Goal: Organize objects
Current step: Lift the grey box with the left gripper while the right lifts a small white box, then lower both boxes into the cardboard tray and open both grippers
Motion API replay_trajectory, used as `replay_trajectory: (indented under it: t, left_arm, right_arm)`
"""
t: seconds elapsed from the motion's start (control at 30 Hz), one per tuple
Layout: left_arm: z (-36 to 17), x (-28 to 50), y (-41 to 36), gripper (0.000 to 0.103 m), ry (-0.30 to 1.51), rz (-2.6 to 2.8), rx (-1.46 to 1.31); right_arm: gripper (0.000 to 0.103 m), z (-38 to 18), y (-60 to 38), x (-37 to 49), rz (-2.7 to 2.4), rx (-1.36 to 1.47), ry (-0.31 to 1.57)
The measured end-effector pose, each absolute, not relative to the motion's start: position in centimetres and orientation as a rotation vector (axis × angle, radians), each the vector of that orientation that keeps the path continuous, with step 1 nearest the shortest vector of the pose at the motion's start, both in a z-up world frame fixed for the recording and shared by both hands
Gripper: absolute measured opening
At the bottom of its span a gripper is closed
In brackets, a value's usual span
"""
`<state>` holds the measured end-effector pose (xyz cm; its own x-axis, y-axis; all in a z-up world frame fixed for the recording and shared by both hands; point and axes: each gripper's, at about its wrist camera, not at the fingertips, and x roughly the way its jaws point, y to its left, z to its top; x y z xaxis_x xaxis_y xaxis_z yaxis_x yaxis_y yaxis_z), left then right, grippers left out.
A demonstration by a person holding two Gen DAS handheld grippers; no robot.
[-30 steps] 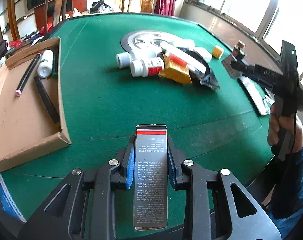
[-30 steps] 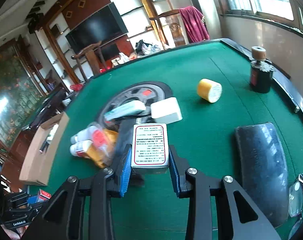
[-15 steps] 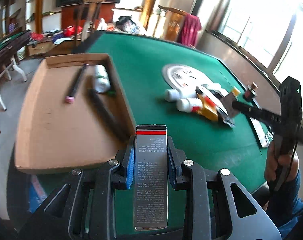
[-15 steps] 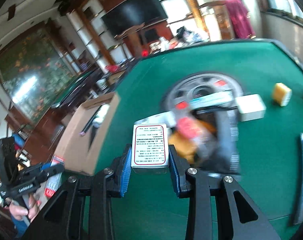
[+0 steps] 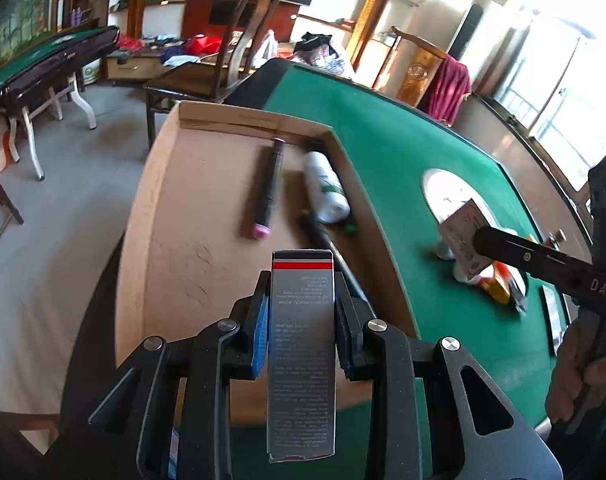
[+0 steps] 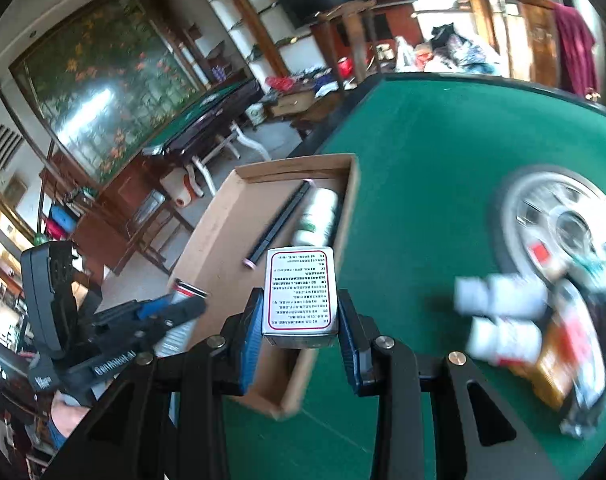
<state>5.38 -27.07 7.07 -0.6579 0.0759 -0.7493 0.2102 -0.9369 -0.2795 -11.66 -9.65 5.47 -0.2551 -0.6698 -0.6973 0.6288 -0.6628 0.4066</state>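
Note:
My left gripper [image 5: 302, 300] is shut on a tall grey carton with a red stripe [image 5: 301, 352], held over the near end of a shallow cardboard box [image 5: 191, 240]. Inside the box lie a black pen with a pink cap [image 5: 267, 196], a white bottle [image 5: 326, 192] and a dark stick [image 5: 335, 258]. My right gripper [image 6: 299, 312] is shut on a small white box with a red border [image 6: 301, 296], above the green table beside the cardboard box [image 6: 219, 240]. The left gripper with its grey carton [image 6: 179, 316] shows at the left of the right wrist view.
A pile of white bottles [image 6: 499, 316], an orange packet and dark pouches lies on the green felt table [image 6: 415, 184] by a round wheel-pattern disc [image 6: 563, 224]. Chairs, a second green table [image 5: 35, 60] and clutter stand beyond the table's edge.
Both grippers have swung left from the pile toward the cardboard box, each keeping its carton. The box now fills the left wrist view's middle.

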Motion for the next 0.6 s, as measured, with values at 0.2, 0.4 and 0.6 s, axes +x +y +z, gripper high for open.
replay_trajectory:
  t: [0.2,0.4,0.6]
  left_arm:
    - [6.6,2.6,-31.1,0.027,0.606,-2.668,1.309]
    - [5.4,-1.0,-34.8,0.027,0.700,-2.585,1.388]
    - [4.3,-2.6,-36.0,0.027,0.772,-2.555,1.394]
  right_arm:
    - [0.034,5.0,-17.2,-15.0,-1.970,1.194,-0.020]
    - [0.034,3.3,-22.2,-18.5,-1.986,1.242,-0.040]
    - [0.034,1.7,-25.7,-20.7,-1.988,1.283,-0.059]
